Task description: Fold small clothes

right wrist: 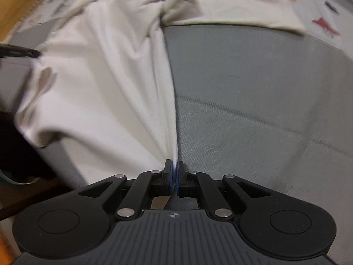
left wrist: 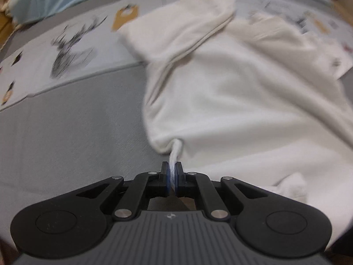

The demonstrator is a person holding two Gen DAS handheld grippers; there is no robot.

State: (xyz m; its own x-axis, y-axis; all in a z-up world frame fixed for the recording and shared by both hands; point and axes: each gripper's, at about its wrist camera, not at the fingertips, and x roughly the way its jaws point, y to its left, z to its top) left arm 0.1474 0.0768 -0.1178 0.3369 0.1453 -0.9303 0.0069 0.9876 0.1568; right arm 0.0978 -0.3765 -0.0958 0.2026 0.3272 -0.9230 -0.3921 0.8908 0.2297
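Tongs on both sides are clamped on one garment. Seen from the left wrist, the black left tongs (left wrist: pixel 172 172) are pressed together on a thin twisted tag of white cloth at the near edge of a white, soft cotton garment (left wrist: pixel 231 92). The garment spreads away from the tongs across a grey woven bed cover (left wrist: pixel 66 132), with one sleeve (left wrist: pixel 183 28) folded over and reaching toward the far side. Beyond it lies a pale printed sheet with a dark antlered-deer drawing and orange patches (left wrist: pixel 66 50), and past that a light blue pillow (left wrist: pixel 44 2) at the far left edge. The far part of the view is blurred.

From the right wrist, the black right tongs (right wrist: pixel 174 172) are closed on a pinched edge of the same white garment (right wrist: pixel 106 77), which fans out from the pads to the left and away, drawn taut along its right-hand fold. The grey bed cover (right wrist: pixel 253 101) fills the right half of the view. A sleeve (right wrist: pixel 242 13) stretches to the right at the far end, lying over the printed sheet (right wrist: pixel 320 11), where a red figure and an orange patch show. At the left edge, the dark tip of the left tongs (right wrist: pixel 26 53) meets the garment's far side. A strip of orange-brown wood (right wrist: pixel 19 2) shows in the upper left corner.
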